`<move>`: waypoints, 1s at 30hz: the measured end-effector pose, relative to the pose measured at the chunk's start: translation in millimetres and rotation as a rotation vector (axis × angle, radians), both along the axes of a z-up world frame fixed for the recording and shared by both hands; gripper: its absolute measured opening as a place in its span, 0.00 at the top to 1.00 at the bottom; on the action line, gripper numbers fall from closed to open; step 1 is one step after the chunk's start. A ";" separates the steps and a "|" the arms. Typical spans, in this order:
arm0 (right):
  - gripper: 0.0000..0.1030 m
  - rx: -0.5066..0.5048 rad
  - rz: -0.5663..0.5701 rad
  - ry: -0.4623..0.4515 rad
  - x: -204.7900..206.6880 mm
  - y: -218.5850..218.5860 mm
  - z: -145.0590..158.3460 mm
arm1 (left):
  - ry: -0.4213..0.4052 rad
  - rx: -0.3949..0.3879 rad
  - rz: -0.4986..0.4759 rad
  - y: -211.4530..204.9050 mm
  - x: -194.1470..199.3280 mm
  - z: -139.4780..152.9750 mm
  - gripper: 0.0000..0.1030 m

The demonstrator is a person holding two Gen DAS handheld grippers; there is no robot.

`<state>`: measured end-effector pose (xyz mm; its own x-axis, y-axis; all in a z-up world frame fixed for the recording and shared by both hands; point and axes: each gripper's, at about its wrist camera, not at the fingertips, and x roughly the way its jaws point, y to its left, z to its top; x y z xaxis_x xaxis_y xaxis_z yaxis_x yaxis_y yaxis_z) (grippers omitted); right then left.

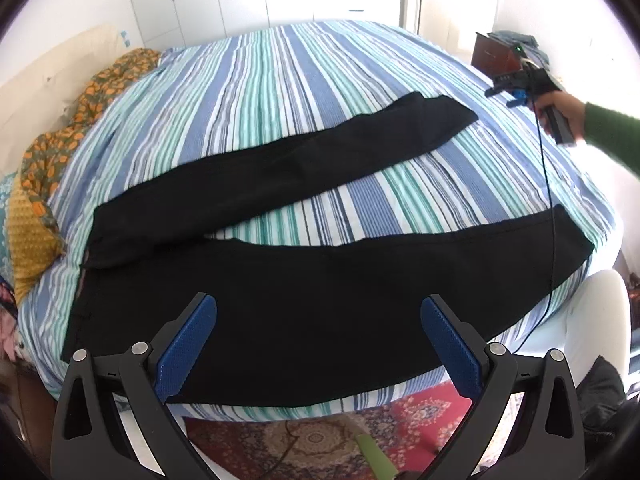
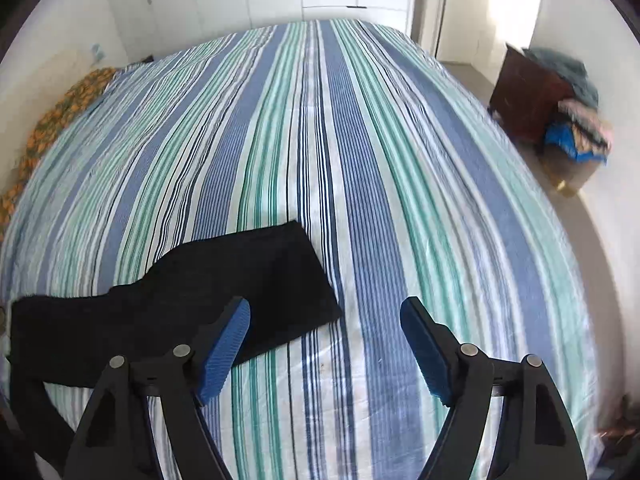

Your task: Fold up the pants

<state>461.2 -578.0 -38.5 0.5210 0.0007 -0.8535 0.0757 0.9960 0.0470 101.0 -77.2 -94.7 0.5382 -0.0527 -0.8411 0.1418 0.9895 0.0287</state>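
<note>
Lying flat on the striped bedspread (image 1: 280, 64): black pants (image 1: 300, 320), legs splayed in a V. Left tool (image 1: 318, 312) and right tool (image 2: 325, 316) both gape apart, empty. No legible writing.

Left gripper (image 1: 318, 308): black curved arms, round silver screws at the pivots, blue ribbed pads (image 1: 188, 350). Right gripper (image 2: 325, 312): identical build, carried on a black handle with a thin dark cable (image 1: 550, 216) trailing. Sleeve (image 1: 614, 136): green knit.
</note>
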 end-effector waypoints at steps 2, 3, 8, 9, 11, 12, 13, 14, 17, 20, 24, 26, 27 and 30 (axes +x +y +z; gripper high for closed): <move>0.38 0.188 -0.079 0.043 -14.9 -27.7 -37.3 | 0.059 -0.031 0.009 2.4 6.9 -11.7 0.01; 0.40 0.293 -0.111 0.053 -22.1 -37.1 -55.4 | 0.079 -0.038 0.011 1.6 9.5 -15.5 0.01; 0.45 0.608 -0.202 -0.007 -17.5 -47.7 -108.5 | 0.062 0.010 0.022 -5.9 11.5 -13.9 0.01; 0.45 0.625 -0.214 -0.025 -9.6 -45.5 -113.1 | 0.062 0.012 0.028 -5.5 11.7 -13.6 0.01; 0.45 0.652 -0.270 -0.047 2.4 -40.4 -125.8 | 0.076 0.011 0.039 -3.9 13.0 -15.8 0.01; 0.45 0.681 -0.311 -0.051 7.1 -40.3 -133.7 | 0.084 0.013 0.043 -3.0 13.9 -17.6 0.01; 0.53 0.718 -0.353 -0.048 10.6 -40.3 -140.8 | 0.089 0.018 0.048 -1.8 14.8 -19.1 0.01; 0.84 0.731 -0.374 -0.048 11.8 -38.7 -141.9 | 0.091 0.025 0.054 -0.3 14.9 -20.4 0.01; 0.90 0.635 -0.287 -0.147 2.3 -30.1 -104.7 | 0.088 0.023 0.079 10.6 16.9 -26.0 0.01; 0.90 0.410 -0.201 -0.174 -24.9 -25.5 -78.4 | 0.129 -0.014 0.128 28.3 30.3 -42.2 0.01; 0.80 0.262 -0.245 -0.021 -44.2 -29.2 -106.7 | 0.126 -0.056 0.224 68.6 64.9 -55.3 0.01; 0.65 0.186 -0.268 -0.029 -52.8 -22.6 -105.9 | 0.084 -0.042 0.287 95.9 86.6 -54.3 0.01; 0.63 0.123 -0.283 -0.041 -54.9 -15.4 -101.0 | 0.057 -0.031 0.316 109.5 98.9 -53.1 0.01; 0.62 0.047 -0.217 -0.121 -57.6 24.9 -78.3 | -0.021 0.018 0.399 147.4 145.8 -55.6 0.01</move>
